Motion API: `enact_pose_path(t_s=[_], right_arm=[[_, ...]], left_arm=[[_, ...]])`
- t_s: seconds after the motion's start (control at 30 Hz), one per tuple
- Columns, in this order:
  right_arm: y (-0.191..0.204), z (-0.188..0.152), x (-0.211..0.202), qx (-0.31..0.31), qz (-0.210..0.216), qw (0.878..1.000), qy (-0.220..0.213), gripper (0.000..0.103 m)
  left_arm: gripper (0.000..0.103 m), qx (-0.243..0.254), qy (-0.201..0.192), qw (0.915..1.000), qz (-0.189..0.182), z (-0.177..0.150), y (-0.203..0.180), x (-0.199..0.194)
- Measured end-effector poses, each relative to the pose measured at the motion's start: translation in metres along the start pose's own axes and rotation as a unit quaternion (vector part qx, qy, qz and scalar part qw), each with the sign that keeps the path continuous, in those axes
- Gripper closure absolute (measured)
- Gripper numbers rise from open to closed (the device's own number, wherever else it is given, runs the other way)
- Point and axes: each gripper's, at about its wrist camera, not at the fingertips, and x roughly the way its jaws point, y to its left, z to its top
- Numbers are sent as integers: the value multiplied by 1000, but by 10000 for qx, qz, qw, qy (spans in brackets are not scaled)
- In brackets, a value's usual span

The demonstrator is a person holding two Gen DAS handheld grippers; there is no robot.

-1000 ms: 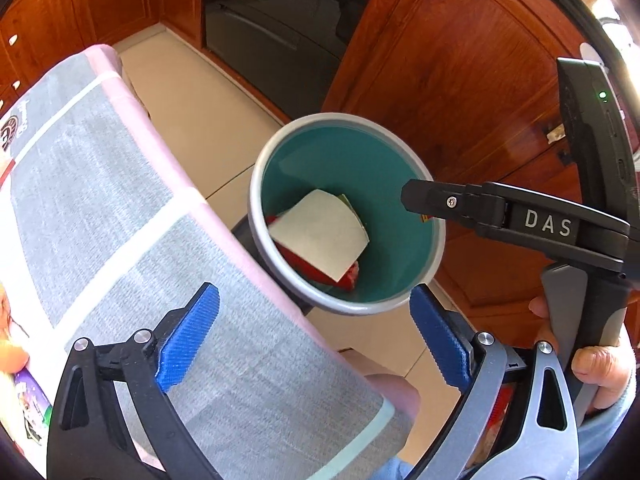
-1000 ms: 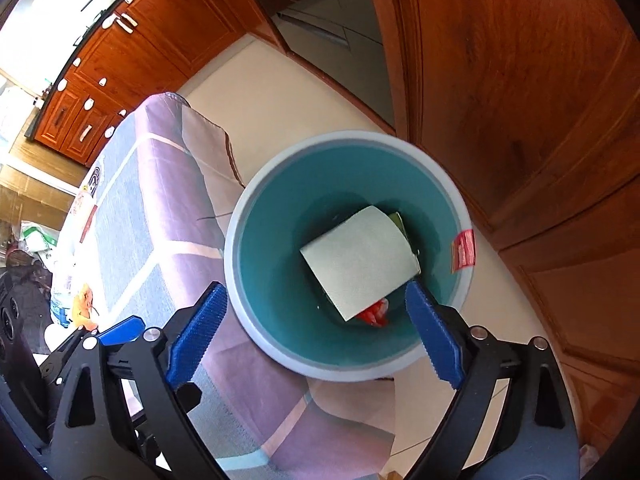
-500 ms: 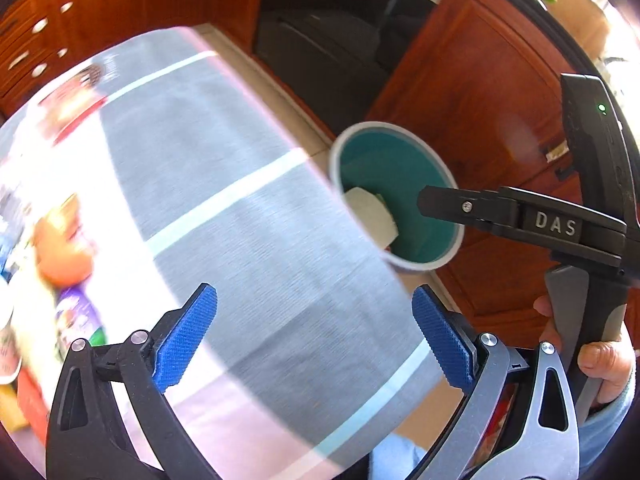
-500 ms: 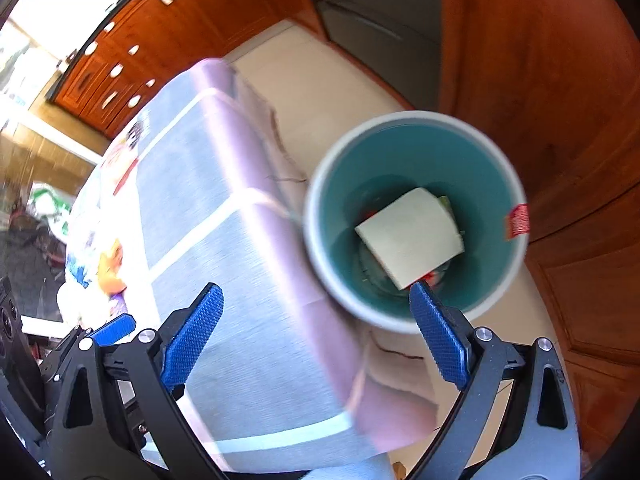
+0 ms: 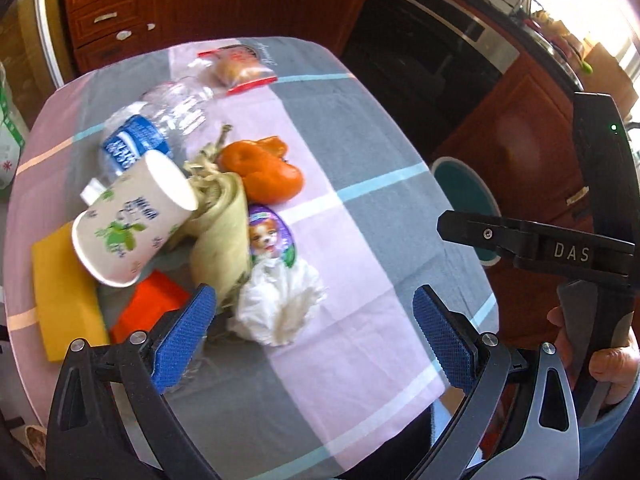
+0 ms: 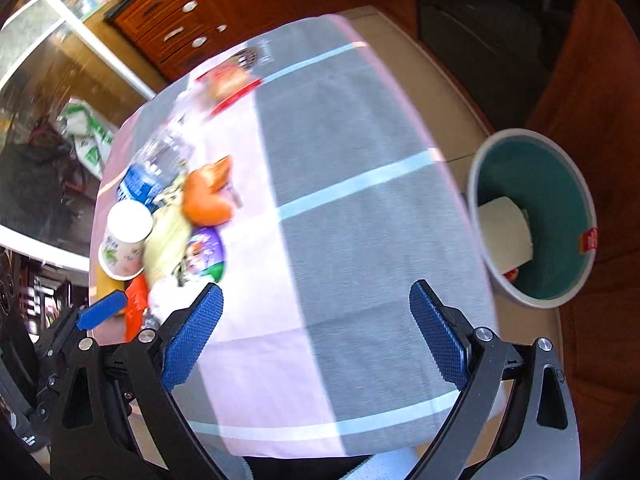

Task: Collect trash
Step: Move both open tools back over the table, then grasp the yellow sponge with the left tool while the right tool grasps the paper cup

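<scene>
A pile of trash lies on the checked tablecloth [image 5: 360, 184]: a paper cup [image 5: 132, 220], a crushed water bottle [image 5: 152, 132], orange peel [image 5: 264, 168], a corn husk [image 5: 224, 224], a dog-print lid [image 5: 268, 236], a crumpled tissue [image 5: 280, 304], a yellow sponge [image 5: 60, 296] and an orange wrapper [image 5: 148, 304]. My left gripper [image 5: 314, 336] is open and empty, just above the tissue. My right gripper [image 6: 316, 340] is open and empty over the cloth. The teal trash bin [image 6: 560, 216] stands on the floor right of the table and holds a white paper [image 6: 504, 232].
A bagged bun [image 5: 240, 68] lies at the table's far edge. Wooden cabinets [image 5: 120, 12] and a dark oven [image 5: 432, 52] stand behind. The right gripper's body [image 5: 560, 248] shows at the right of the left wrist view.
Both grippers have swung left from over the bin to over the table. The trash pile has come into view. Both stay open and empty.
</scene>
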Motion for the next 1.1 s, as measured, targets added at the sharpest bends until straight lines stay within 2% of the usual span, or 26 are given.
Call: enact_pose_path(t_s=[0.27,0.4,0.5,0.63,0.83,0.97,1.0,1.03,1.1], right_arm=[[77,-14,24,-551,-33,9980,322,13],[105,-20,35,-702,16,9964,485,13],[124,-24,44,-855,-6,9946,581,13],[139,-25,53,-921,-62,9935,661,13],[148,-15,52,-858,-122,9946,568,13],[154,-12,55,-842,-107,9946,589,13],[156,-13,55,-849,-77,9945,615,13],[160,-14,57,-859,-48,9942,641,13],[166,-15,59,-897,32,9935,693,13]], left_arm=[[4,-475,-255,9970,559,-34,84,-37],[4,-753,-264,9913,1049,-45,128,-42],[4,-996,-195,9875,1206,-48,153,-38],[4,-1261,-71,9856,1126,-47,173,-26],[4,-1222,119,9855,1171,-37,176,-1],[5,-1269,163,9865,1021,-37,184,11],[10,-1309,72,9871,919,-40,186,9],[20,-1367,18,9872,816,-43,189,6],[30,-1390,-2,9875,743,-49,193,-2]])
